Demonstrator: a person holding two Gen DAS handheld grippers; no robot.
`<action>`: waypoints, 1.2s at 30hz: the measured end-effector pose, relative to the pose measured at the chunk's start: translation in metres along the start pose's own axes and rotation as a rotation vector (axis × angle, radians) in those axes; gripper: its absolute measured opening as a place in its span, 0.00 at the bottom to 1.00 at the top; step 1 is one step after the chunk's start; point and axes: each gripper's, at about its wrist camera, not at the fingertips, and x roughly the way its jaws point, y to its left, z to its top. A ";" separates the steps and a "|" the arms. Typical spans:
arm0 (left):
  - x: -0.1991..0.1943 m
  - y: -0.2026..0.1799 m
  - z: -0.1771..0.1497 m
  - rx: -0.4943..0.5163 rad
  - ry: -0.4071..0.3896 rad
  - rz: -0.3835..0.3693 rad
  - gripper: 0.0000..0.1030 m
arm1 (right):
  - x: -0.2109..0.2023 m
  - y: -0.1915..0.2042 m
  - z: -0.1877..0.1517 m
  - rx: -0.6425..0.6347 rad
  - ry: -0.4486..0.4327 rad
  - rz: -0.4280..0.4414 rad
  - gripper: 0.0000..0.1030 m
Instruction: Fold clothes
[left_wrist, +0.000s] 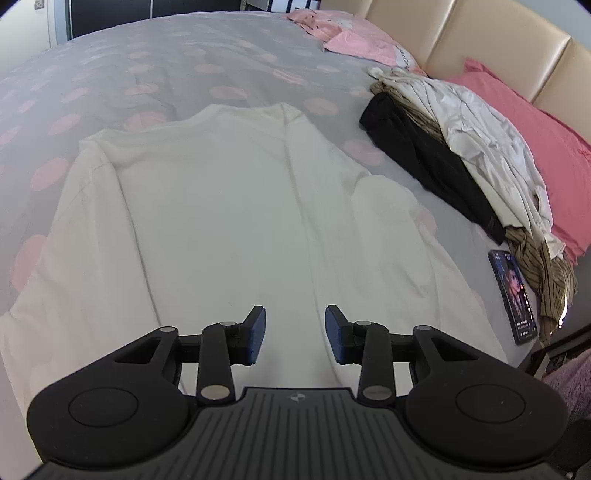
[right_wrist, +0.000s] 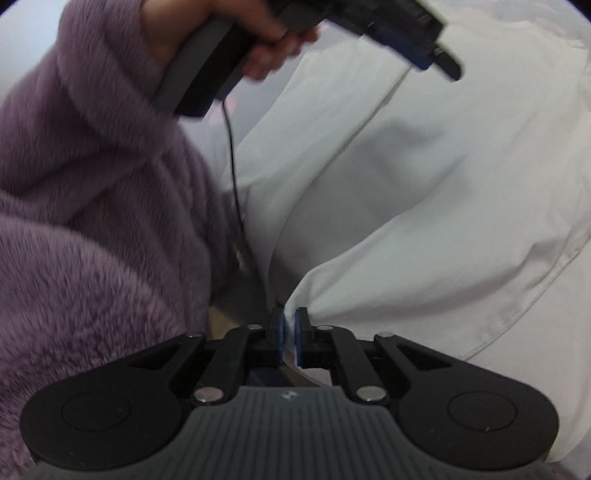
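Note:
A white long-sleeved garment (left_wrist: 229, 206) lies spread flat on the bed, collar end far from me and both sleeves lying along its sides. My left gripper (left_wrist: 294, 334) is open and empty, hovering over the garment's near part. In the right wrist view, my right gripper (right_wrist: 290, 332) is shut on a pinched edge of the same white garment (right_wrist: 424, 206), which pulls into a fold toward the jaws. The left gripper (right_wrist: 406, 33) and the hand holding it show blurred at the top of that view.
A pile of black, white and striped brown clothes (left_wrist: 454, 155) lies to the right beside pink pillows (left_wrist: 535, 147). A phone (left_wrist: 513, 295) lies at the bed's right edge. The grey spotted bedcover (left_wrist: 147, 74) stretches beyond. A purple fleece sleeve (right_wrist: 92, 221) fills the left.

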 end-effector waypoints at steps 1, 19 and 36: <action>0.002 -0.002 -0.001 0.006 0.006 -0.003 0.36 | 0.005 0.003 -0.002 -0.008 0.013 0.005 0.07; 0.028 -0.022 -0.011 0.066 0.094 -0.009 0.38 | -0.034 -0.040 -0.004 0.093 -0.150 -0.144 0.36; 0.057 -0.010 0.014 -0.027 0.063 -0.023 0.38 | -0.067 -0.142 -0.008 0.190 -0.285 -0.649 0.34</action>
